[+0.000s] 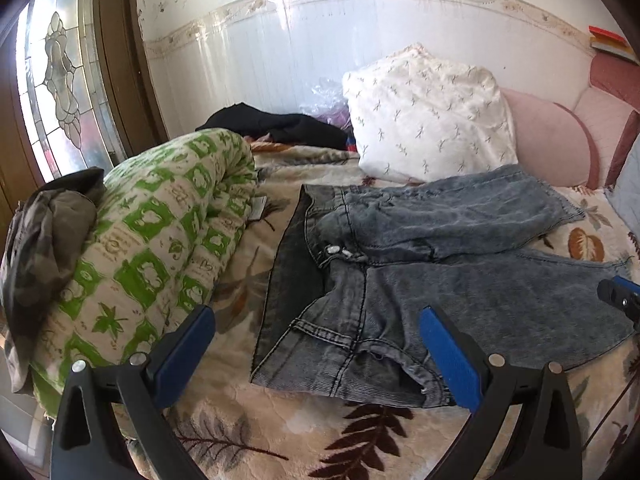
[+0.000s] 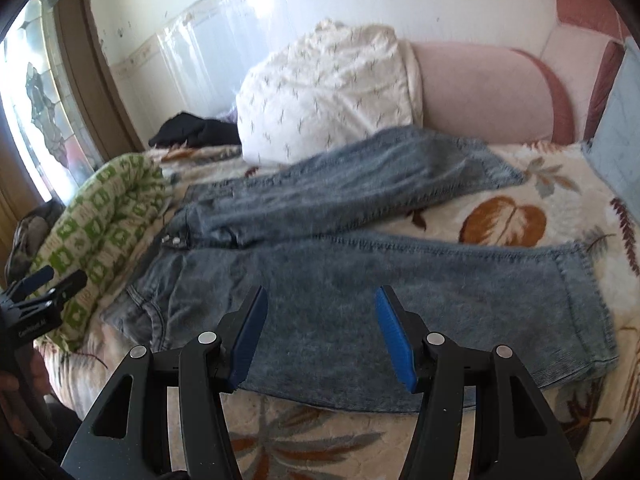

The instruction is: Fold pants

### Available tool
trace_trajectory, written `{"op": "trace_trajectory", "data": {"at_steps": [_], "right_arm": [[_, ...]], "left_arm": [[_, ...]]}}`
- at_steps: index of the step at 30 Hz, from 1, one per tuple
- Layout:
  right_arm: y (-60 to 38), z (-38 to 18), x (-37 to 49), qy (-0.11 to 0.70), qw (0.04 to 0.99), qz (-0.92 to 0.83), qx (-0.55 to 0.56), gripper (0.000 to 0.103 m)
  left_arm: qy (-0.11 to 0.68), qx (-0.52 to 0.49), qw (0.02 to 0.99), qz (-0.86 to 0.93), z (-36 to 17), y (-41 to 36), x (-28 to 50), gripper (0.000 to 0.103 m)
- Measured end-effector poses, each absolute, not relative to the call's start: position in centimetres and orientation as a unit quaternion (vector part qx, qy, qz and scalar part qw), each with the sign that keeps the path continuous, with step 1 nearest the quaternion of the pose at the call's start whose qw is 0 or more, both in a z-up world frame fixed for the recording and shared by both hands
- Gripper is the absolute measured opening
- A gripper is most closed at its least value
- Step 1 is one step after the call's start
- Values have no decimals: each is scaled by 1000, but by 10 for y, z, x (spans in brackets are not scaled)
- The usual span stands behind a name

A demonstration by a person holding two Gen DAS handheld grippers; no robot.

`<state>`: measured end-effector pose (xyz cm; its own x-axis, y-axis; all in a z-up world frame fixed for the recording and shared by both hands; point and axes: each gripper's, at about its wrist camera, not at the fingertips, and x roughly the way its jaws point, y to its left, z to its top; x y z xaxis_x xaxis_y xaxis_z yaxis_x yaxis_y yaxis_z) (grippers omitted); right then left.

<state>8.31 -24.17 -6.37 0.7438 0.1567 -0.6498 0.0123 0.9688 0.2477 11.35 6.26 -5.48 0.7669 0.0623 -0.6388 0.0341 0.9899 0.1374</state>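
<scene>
Faded blue jeans (image 1: 480,300) lie flat on the bed, waistband to the left and both legs stretched to the right, spread slightly apart. My left gripper (image 1: 316,314) hovers open over the near waist corner with nothing between its blue pads. It also shows at the left edge of the right wrist view as the left gripper (image 2: 44,284). My right gripper (image 2: 322,290) stands open above the near leg of the jeans (image 2: 440,300), holding nothing. Its tip, the right gripper (image 1: 618,296), shows at the right edge of the left wrist view.
A leaf-patterned blanket (image 1: 280,432) covers the bed. A rolled green-and-white quilt (image 1: 160,240) lies left of the waistband, with dark clothing (image 1: 44,232) on it. A white pillow (image 1: 428,116), a pink cushion (image 2: 480,92) and black clothing (image 1: 280,126) sit along the wall.
</scene>
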Motion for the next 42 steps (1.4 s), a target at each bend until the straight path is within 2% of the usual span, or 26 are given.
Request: {"op": "trace_trajectory", "data": {"at_steps": [20,30,42], "right_arm": [[-230,-120,110,434,895,34,103,55],[-228,-121,110,428,897,40,98,55],[-233,-109,105,411,904,44,107,55]], "left_arm": [[388,82,918,31,-104,72,138,103],[414,74,906,42,-114,93,144,103],[399,69,913,42,-108,94,147,103]]}}
